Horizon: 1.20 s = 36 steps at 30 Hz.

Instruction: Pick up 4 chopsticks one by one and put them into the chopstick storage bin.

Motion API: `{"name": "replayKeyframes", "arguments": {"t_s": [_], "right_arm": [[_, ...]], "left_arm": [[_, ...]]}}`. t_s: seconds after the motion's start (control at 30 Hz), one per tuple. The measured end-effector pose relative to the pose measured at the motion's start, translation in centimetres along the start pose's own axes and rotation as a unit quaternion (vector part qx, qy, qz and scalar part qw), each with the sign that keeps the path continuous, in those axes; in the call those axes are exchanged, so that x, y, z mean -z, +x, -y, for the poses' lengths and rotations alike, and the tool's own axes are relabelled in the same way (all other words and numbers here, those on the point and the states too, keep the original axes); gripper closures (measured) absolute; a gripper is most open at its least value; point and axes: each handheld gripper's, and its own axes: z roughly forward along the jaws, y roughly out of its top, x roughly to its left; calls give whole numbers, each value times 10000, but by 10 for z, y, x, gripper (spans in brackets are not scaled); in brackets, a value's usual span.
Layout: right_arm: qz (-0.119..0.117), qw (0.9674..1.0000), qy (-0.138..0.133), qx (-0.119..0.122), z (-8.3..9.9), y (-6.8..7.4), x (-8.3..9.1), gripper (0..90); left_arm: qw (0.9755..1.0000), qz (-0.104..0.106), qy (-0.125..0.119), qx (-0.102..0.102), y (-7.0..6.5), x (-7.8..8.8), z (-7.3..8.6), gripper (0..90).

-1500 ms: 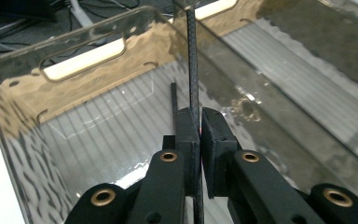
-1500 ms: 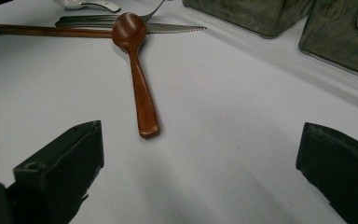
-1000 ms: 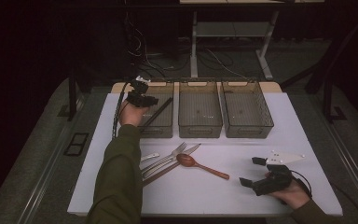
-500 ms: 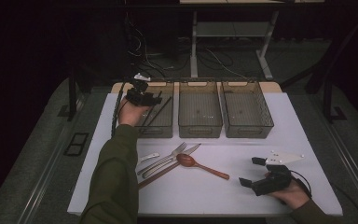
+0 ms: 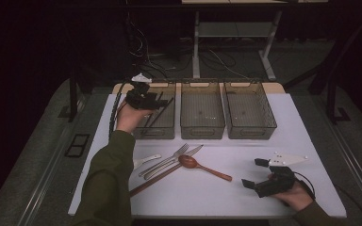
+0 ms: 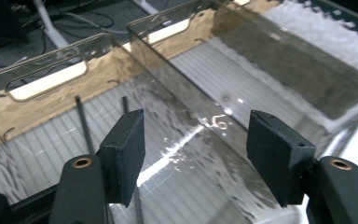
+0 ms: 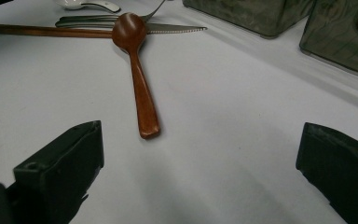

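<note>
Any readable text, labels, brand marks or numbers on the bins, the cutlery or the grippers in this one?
None can be read.
Three clear bins: no label or print.
Wooden spoon, fork and knife: no visible stamp.
Left gripper and right gripper: plain black pads, no markings.
</note>
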Motion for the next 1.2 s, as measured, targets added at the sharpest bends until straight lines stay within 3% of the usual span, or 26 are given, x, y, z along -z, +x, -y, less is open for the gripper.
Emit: {"name": "replayKeyframes", "arguments": {"t_s": [0.03, 0.37, 0.77, 1.2], "right_arm": [[-4, 10000, 6, 10, 0, 0, 0, 6], [7, 10000, -1, 3, 0, 0, 0, 6], [1, 10000, 7, -5, 0, -1, 0, 6], [1, 10000, 7, -18, 0, -1, 0, 6]], "left_arm": [[9999, 24, 31, -93, -2, 2, 0, 350], [9991, 287, -7, -322, -25, 13, 13, 298], [9963, 524, -35, -680, -60, 21, 31, 257], [9940, 757, -90, -789, -87, 26, 61, 234]]}}
